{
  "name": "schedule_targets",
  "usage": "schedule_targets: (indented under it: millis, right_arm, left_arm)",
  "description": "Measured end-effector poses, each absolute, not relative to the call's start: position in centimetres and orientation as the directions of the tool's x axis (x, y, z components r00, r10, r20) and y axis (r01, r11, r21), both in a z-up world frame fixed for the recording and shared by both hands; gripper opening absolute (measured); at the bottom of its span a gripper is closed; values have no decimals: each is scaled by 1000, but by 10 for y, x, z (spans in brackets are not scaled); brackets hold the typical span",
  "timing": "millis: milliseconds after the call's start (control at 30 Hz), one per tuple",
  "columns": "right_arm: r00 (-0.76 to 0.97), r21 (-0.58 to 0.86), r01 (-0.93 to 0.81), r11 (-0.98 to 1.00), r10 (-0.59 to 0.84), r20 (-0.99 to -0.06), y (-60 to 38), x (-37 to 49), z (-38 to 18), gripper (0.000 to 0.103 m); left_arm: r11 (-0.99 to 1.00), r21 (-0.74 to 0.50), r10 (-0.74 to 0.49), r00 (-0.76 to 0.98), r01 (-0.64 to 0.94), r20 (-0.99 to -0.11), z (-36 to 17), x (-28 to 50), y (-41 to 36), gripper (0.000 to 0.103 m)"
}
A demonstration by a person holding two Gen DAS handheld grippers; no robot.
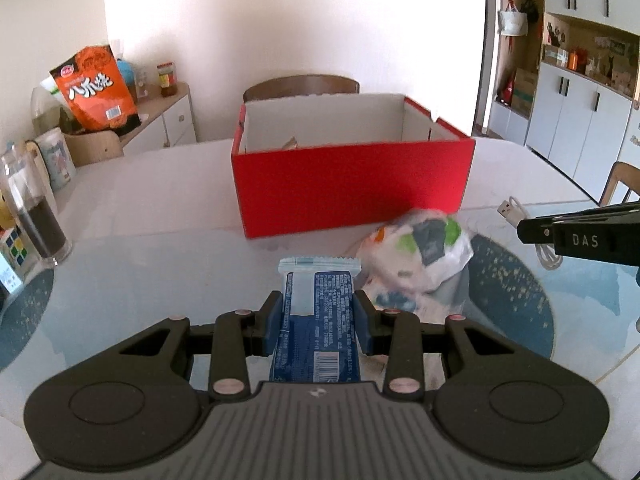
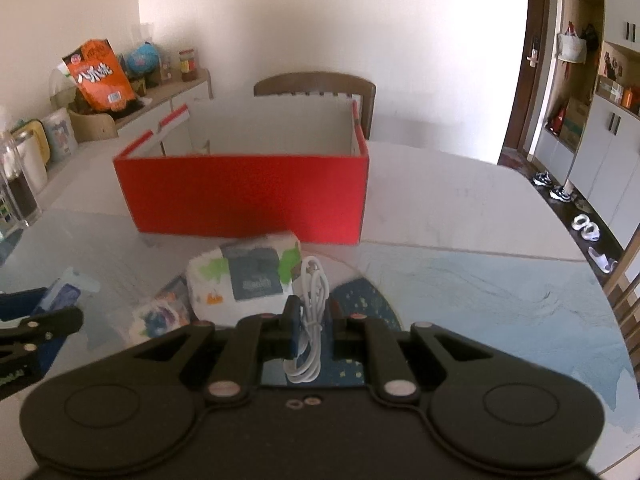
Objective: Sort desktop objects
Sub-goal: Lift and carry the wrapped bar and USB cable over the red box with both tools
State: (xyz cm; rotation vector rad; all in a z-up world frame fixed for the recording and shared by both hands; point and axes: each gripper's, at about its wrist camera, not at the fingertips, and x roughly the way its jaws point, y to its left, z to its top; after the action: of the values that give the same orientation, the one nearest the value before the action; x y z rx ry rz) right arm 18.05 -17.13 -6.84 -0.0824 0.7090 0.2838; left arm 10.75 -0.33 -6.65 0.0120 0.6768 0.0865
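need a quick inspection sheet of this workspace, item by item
surface: pale table with a blue patterned mat.
job's things: open red box at the far side; white tissue pack in front of it.
clutter: glass jar and puzzle cube at the left edge.
grippers: left claw shut on a blue packet; right claw shut on a white cable.
cables: only the held one.
surroundings: chair, sideboard, cupboards.

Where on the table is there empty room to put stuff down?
Bare tabletop lies right of the red box, and more between the box and the glass jar. It is crowded just before the box: the white tissue pack and a small colourful packet lie there.
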Motion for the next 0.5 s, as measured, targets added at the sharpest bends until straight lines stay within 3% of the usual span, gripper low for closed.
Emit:
schedule_targets:
  millis: [500]
  right_arm:
    - [760,58,-289,956,266,-593,-174,184,-10,12]
  left_arm:
    - [999,18,46,806,-44,-591,-10,135,-13,36]
